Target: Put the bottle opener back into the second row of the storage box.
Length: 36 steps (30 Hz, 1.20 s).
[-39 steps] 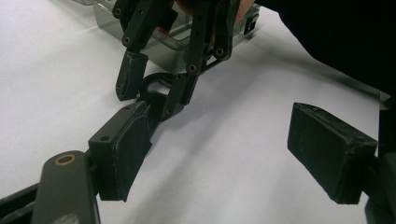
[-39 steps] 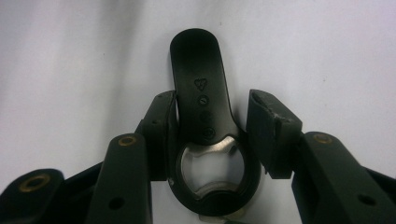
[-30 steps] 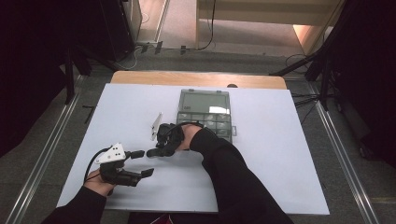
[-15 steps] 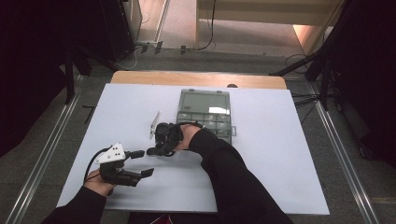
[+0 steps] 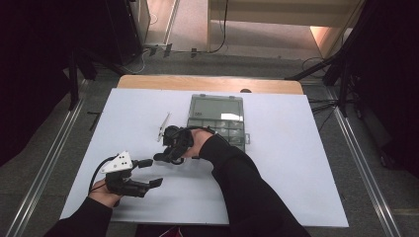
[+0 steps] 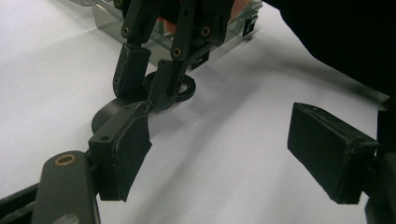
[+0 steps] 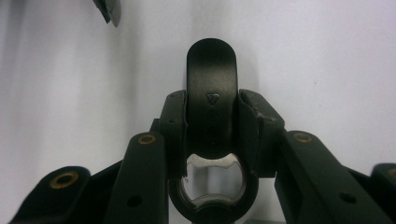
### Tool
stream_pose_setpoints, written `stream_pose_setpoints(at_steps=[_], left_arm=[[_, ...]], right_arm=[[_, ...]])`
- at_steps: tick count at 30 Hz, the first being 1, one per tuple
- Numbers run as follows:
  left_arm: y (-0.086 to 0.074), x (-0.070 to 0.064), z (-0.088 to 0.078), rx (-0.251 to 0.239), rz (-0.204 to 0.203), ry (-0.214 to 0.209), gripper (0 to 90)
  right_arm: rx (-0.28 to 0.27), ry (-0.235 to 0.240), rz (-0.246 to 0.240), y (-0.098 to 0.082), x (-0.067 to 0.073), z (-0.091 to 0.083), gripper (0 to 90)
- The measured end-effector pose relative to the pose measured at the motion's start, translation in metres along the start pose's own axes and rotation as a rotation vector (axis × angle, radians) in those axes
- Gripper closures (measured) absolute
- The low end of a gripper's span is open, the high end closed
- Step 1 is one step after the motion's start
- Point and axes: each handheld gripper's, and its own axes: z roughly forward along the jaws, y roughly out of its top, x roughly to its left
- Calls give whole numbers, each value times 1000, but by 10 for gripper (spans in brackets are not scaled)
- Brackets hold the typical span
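— So where does the black bottle opener (image 7: 211, 88) sit?
— Flat on the white table (image 5: 276, 187), its handle clamped between the right gripper (image 7: 212, 126) pads.
— And overhead?
— Left gripper (image 5: 148, 173) gapes empty nearby; the clear organizer box (image 5: 217, 116) lies beyond.

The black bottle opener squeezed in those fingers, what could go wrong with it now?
The right gripper pinches the bottle opener only across its narrow handle, so it might twist or slip when lifted. The left gripper waits open very near, so the two could bump. The clear plastic box sits close behind and might get knocked.
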Motion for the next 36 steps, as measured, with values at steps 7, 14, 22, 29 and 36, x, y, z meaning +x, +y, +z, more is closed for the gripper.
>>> stream_pose_setpoints(at_steps=[7, 14, 22, 29, 36], left_arm=[[0, 0, 0, -1, 1, -1, 211], [0, 0, 0, -2, -1, -3, 211], [0, -1, 1, 0, -2, -8, 211], [0, 0, 1, 0, 0, -7, 211], [0, -1, 1, -1, -2, -6, 211]], right_arm=[[-25, 12, 46, 5, -1, -8, 667], [-35, 14, 68, 8, 0, -13, 667], [-71, 17, 108, 11, 0, -25, 667], [-93, 8, 108, 14, -1, -37, 667], [-108, 2, 128, 13, 2, -53, 667]])
